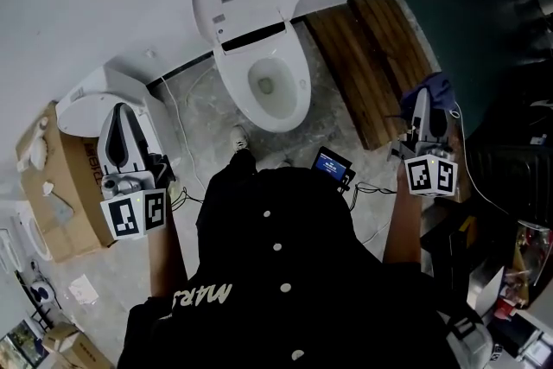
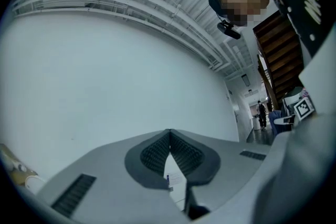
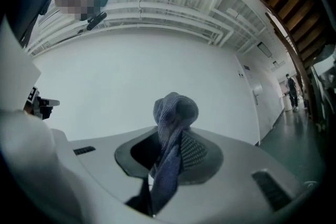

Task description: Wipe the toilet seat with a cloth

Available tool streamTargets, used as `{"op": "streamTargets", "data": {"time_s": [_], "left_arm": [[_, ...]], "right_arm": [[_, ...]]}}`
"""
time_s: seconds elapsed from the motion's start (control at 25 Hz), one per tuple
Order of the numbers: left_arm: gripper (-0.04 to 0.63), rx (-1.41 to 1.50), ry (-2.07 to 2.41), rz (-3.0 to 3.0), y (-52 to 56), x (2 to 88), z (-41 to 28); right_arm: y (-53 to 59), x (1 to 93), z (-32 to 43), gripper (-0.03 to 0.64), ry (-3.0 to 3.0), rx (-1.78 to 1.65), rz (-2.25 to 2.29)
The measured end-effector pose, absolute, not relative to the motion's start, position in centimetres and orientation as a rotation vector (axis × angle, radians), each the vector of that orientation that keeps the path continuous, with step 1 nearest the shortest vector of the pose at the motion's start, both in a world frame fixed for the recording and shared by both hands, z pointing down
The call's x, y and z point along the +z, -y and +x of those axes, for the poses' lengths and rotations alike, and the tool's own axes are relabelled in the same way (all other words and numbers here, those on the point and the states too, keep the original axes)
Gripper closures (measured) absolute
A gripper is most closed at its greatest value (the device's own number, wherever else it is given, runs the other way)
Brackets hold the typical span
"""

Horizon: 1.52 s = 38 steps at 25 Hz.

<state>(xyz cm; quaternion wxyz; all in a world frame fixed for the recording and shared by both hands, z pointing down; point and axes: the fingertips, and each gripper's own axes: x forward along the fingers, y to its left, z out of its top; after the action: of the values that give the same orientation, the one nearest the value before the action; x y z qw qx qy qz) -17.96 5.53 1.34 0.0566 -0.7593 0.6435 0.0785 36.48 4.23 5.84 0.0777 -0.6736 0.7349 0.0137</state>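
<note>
Over the white oval toilet seat (image 1: 300, 92).
My right tool (image 3: 170, 135) clamps a blue-grey knitted cloth (image 3: 176, 107); my left tool (image 2: 169, 138) is pressed together, empty.

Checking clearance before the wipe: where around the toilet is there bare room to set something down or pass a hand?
Bare floor lies left of the toilet, up to the white unit; a narrower strip runs between toilet and wooden planks. Crowded in front: a blue-screened device and cables.
</note>
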Motion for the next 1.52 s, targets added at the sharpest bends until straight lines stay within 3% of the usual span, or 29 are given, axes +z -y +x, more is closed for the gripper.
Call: {"op": "streamTargets", "data": {"time_s": [0.4, 1.52], "left_arm": [[0.588, 0.208, -1.995, -2.276, -7.8, 2.5, -18.0], [0.588, 0.196, -1.976, -2.266, -8.6, 2.8, -17.9]], "right_arm": [[-5.3, 6.2, 33.7, 0.531, -2.316, 0.160, -2.023], [-5.5, 8.4, 30.4, 0.531, -2.383, 0.061, -1.958]]}}
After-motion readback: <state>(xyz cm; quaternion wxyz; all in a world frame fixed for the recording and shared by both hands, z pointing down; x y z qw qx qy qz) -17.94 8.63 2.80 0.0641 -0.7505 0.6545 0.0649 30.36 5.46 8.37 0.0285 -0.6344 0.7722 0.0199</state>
